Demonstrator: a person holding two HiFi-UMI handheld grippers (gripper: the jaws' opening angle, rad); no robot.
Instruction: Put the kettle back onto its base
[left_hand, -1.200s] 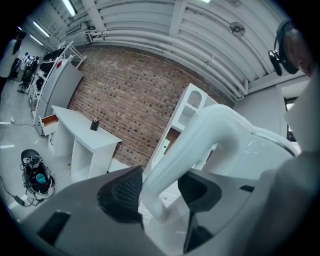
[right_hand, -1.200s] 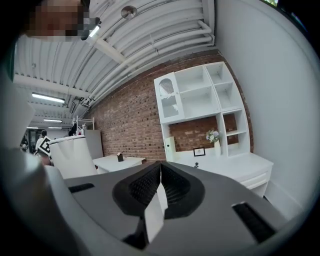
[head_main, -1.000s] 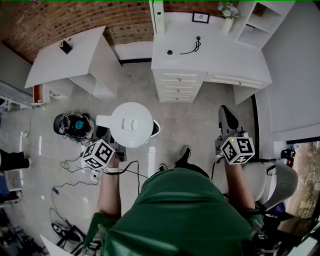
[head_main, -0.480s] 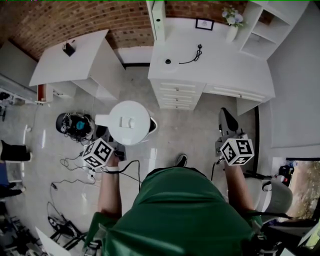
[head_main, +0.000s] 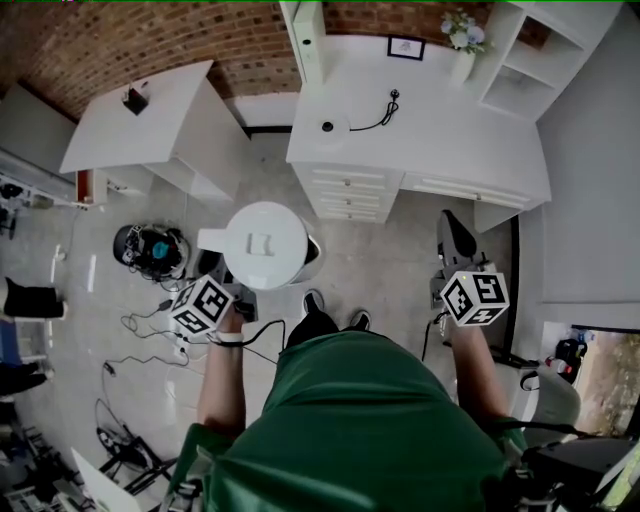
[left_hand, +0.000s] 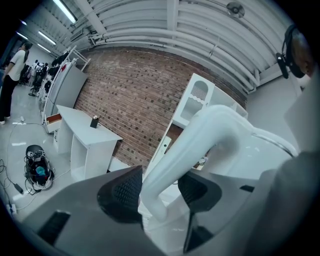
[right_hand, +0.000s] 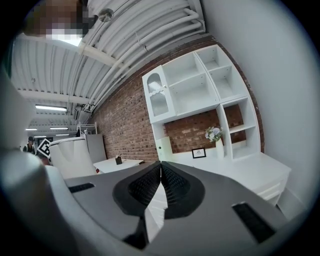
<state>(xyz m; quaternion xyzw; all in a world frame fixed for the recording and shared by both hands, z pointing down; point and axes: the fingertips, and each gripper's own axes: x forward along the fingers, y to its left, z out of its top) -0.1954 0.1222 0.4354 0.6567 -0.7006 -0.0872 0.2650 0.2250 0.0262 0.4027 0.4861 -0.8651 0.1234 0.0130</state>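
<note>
The kettle is not on its base: it hangs in the air over the floor, off the front left corner of the desk and clear of it. The left gripper carries it, with its fingers narrowed onto the white handle, one dark pad on each side. The right gripper is pressed together with nothing between its fingers, and it is held out in front of the person, well apart from the kettle.

The small round disc near the desk's left edge, with a dark cord running from it toward the back edge, is most likely the base, and nothing sits on it. So the lifting and carrying look done. What is left is to bring the kettle over the desk's left edge, line it up above the disc, lower it and let go.

By count there is one kettle, one base, one cord and two grippers. At the desk's back edge stand one frame and one vase of flowers. A second white table stands to the left with one small dark thing on it
</note>
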